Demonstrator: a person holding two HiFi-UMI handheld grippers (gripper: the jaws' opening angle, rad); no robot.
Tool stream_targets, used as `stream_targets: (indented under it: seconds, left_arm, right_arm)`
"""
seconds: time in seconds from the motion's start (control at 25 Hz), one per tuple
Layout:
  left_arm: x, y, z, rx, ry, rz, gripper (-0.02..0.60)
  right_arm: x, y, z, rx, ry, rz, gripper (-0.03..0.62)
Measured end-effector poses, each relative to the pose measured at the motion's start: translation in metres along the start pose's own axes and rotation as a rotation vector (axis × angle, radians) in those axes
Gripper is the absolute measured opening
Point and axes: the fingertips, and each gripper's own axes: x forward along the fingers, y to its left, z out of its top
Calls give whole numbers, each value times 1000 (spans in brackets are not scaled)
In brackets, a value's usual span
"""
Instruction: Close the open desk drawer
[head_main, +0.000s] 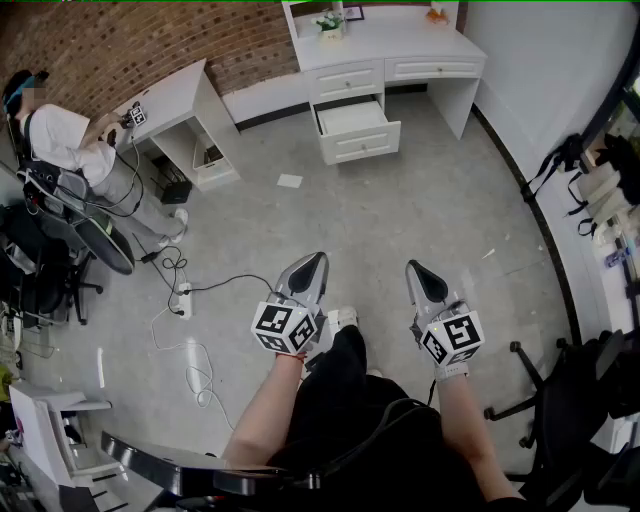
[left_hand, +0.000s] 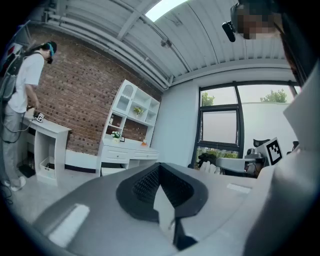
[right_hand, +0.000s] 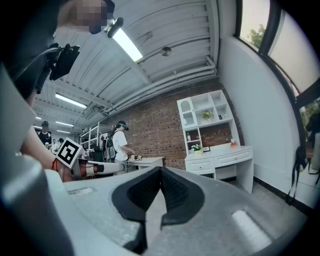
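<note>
The white desk (head_main: 395, 50) stands against the far wall, several steps ahead of me. Its lower left drawer (head_main: 353, 120) is pulled out over the floor. My left gripper (head_main: 311, 264) and right gripper (head_main: 419, 271) are held side by side above my legs, far short of the desk. Both point towards the desk, jaws pressed together with nothing between them. In the left gripper view the left gripper (left_hand: 160, 172) is shut, with the desk (left_hand: 127, 155) small in the distance. The right gripper view shows the right gripper (right_hand: 160, 176) shut, with the desk (right_hand: 220, 159) beyond it.
A person (head_main: 60, 135) works at a small white side table (head_main: 185, 115) at the far left. Cables and a power strip (head_main: 183, 300) lie on the floor at left. A sheet of paper (head_main: 290, 181) lies near the desk. An office chair (head_main: 565, 400) stands at right.
</note>
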Motion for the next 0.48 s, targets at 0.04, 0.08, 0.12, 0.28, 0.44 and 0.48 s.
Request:
stream_targets:
  seconds: [0.04, 0.08, 0.12, 0.28, 0.44, 0.48]
  left_arm:
    - [8, 4, 0, 2, 1, 2, 2]
    - [17, 8, 1, 3, 2, 3, 2]
    - [25, 11, 1, 6, 3, 5, 2]
    - [58, 27, 3, 7, 8, 8, 2]
    - [87, 55, 8, -3, 17, 7, 2]
    - [94, 63, 9, -4, 15, 8, 2]
  right_arm:
    - [6, -7, 0, 1, 1, -3, 2]
    - [13, -14, 0, 2, 1, -6, 2]
    - [19, -20, 0, 3, 1, -8, 2]
    - [44, -46, -1, 7, 9, -14, 2]
    - [79, -64, -3, 9, 32, -21, 2]
    - [89, -68, -5, 10, 39, -20, 2]
